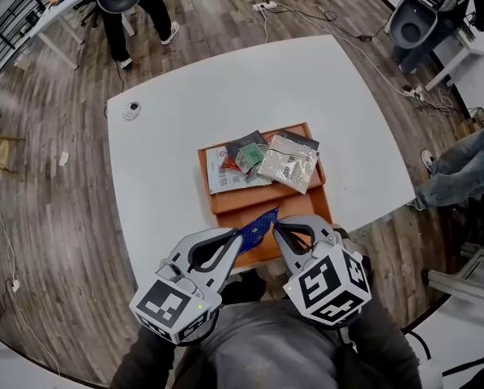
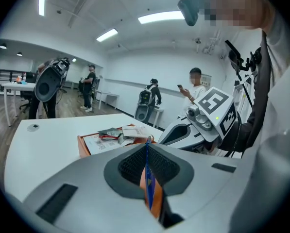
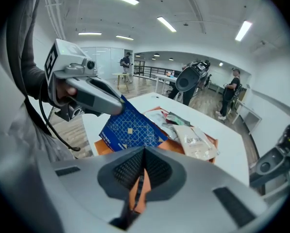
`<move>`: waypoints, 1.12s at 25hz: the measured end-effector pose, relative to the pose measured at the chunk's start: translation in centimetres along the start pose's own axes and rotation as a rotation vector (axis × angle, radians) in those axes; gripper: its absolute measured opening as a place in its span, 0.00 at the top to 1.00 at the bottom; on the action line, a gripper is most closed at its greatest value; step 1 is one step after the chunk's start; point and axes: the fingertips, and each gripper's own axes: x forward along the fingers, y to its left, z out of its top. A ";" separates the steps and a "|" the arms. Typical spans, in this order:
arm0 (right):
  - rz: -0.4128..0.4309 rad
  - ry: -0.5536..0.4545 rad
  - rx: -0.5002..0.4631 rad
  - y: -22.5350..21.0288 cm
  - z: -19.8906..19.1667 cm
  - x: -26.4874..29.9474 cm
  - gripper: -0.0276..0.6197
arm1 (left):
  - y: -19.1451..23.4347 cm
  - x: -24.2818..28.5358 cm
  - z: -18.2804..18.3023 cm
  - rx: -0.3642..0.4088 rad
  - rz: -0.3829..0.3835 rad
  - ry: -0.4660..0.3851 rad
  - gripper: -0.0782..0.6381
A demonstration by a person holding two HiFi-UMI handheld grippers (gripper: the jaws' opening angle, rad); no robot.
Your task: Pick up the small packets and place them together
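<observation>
Spreading across the middle of the head view, the white desk (image 1: 177, 136) carries an orange tray (image 1: 250, 203) towards its near edge. Both grippers hang over the near end of that tray, their tips pointing in towards each other.

The left gripper (image 1: 240, 235) comes in from the near left and is clenched on a blue packet (image 1: 258, 227) with a fine line pattern. In the left gripper view the packet shows edge-on, pinched between the two pads. The packet is lifted clear of the tray and tilted, stretching from the left gripper's tip across to the right gripper's tip.

The right gripper (image 1: 277, 227) comes in from the near right with its jaws pressed together. Its tip meets the right side of the blue packet, but I cannot tell whether it pinches that edge or only touches it.

The other packets lie in a loose overlapping heap at the far end of the tray, well apart from both grippers:
- a white printed packet (image 1: 225, 177) at the left
- a pale packet (image 1: 289, 165) at the right
- a dark packet (image 1: 246, 146) between them
- a small greenish packet (image 1: 250, 159) between them
</observation>
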 end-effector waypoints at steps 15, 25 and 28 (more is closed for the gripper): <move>-0.168 -0.056 -0.019 -8.3 5.1 -4.8 0.95 | 1.1 3.5 10.1 0.080 -0.032 -0.115 0.88; -0.096 0.017 -0.003 -12.3 4.3 0.1 0.95 | 5.9 8.1 9.2 -0.016 -0.033 -0.054 0.88; -0.064 0.024 0.011 -12.7 3.8 1.5 0.95 | 6.7 8.8 8.7 -0.035 -0.046 -0.044 0.88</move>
